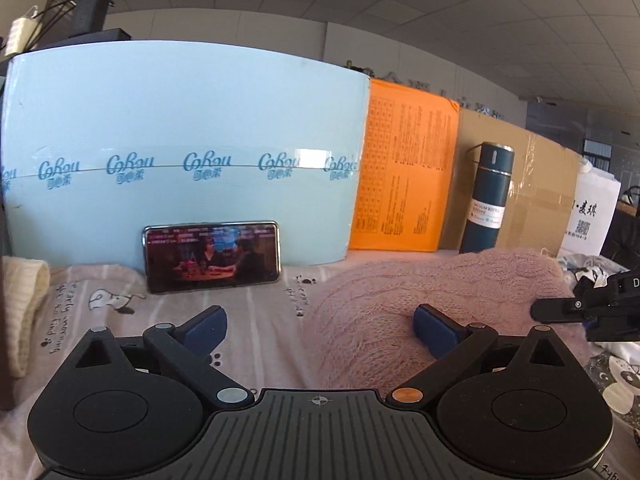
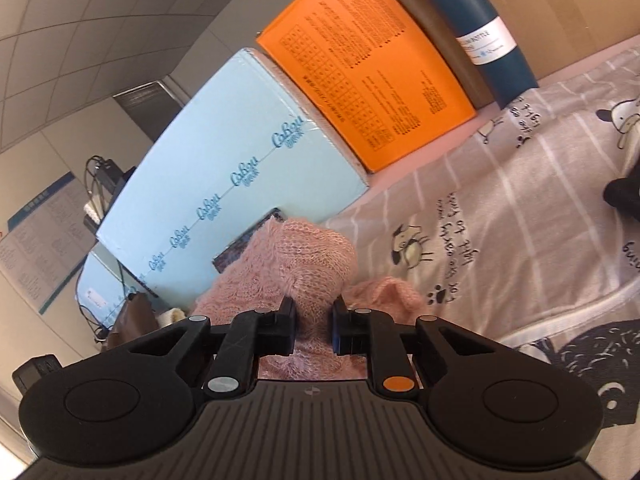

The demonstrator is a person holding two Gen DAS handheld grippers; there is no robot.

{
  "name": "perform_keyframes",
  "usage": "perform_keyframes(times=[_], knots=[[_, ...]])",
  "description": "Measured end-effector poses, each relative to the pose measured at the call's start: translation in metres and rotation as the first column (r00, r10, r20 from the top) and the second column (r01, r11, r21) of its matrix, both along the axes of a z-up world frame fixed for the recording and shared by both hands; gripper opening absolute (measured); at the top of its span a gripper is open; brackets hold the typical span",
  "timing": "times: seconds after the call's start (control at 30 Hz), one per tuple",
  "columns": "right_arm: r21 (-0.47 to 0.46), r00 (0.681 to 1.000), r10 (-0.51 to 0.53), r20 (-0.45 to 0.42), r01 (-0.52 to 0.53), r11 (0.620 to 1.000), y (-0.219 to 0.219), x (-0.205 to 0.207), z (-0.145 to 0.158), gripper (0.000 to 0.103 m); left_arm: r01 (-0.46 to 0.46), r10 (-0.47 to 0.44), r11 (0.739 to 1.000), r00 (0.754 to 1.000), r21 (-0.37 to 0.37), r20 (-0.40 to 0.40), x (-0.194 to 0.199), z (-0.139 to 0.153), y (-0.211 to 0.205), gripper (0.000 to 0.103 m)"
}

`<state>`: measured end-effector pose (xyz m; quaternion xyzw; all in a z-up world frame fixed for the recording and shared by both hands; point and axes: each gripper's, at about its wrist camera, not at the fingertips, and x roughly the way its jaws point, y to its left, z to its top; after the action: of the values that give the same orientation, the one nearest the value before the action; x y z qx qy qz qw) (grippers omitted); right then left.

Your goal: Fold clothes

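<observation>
A fuzzy pink knitted sweater (image 1: pixel 432 292) lies bunched on the grey patterned sheet (image 1: pixel 260 320). My left gripper (image 1: pixel 320 326) is open wide, low over the sheet, with its right finger against the sweater's near edge. My right gripper (image 2: pixel 314 320) is shut on a fold of the pink sweater (image 2: pixel 296 264) and holds it lifted, tilted over the sheet. The right gripper also shows at the right edge of the left wrist view (image 1: pixel 588 306).
A phone (image 1: pixel 212 258) playing video leans on a light blue box (image 1: pixel 180 140). An orange box (image 1: pixel 404 172), a cardboard box (image 1: pixel 532 184) and a dark teal bottle (image 1: pixel 486 200) stand along the back. A cream knit (image 1: pixel 24 312) lies at left.
</observation>
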<state>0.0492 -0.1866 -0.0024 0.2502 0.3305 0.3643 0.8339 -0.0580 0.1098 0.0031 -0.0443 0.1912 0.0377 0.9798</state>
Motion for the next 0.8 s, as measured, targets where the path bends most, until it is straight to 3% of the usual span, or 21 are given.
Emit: perform_keyframes(times=[0.13, 0.2, 0.27, 0.33, 0.43, 0.5, 0.57, 0.8], knots=[[-0.095, 0.999, -0.026, -0.023, 0.024, 0.995, 0.006, 0.004, -0.011, 0.021, -0.001, 0.009, 0.997, 0.995, 0.082, -0.096, 0.019, -0.014, -0.013, 0.103], [-0.116, 0.999, -0.039, -0.011, 0.037, 0.993, 0.006, 0.002, -0.011, 0.027, -0.011, 0.019, 0.998, 0.994, 0.068, -0.108, 0.019, -0.016, -0.010, 0.103], [-0.136, 0.999, -0.052, 0.002, 0.052, 0.989, 0.007, 0.001, -0.011, 0.037, -0.011, 0.011, 1.000, 0.995, -0.002, -0.098, 0.015, -0.012, -0.002, 0.103], [-0.125, 0.997, -0.072, -0.004, 0.071, 0.990, 0.003, 0.002, -0.011, 0.045, 0.006, -0.014, 0.992, 0.998, -0.129, -0.066, 0.007, -0.007, 0.010, 0.103], [-0.126, 0.993, -0.116, -0.007, 0.114, 0.985, -0.003, 0.003, -0.010, 0.061, 0.025, -0.038, 0.942, 0.999, -0.335, -0.031, -0.002, -0.004, 0.029, 0.103], [-0.115, 0.992, -0.119, -0.027, 0.116, 0.987, -0.005, 0.005, -0.011, 0.065, 0.017, -0.036, 0.902, 0.999, -0.432, -0.037, -0.004, -0.006, 0.038, 0.103], [-0.100, 0.993, -0.107, -0.052, 0.102, 0.990, -0.006, 0.007, -0.012, 0.067, 0.004, -0.036, 0.881, 0.998, -0.472, -0.060, -0.005, -0.009, 0.042, 0.103], [-0.112, 0.989, -0.055, -0.136, 0.040, 0.993, -0.003, 0.014, -0.020, 0.076, 0.038, -0.100, 0.872, 0.990, -0.489, -0.103, -0.004, -0.020, 0.036, 0.103]])
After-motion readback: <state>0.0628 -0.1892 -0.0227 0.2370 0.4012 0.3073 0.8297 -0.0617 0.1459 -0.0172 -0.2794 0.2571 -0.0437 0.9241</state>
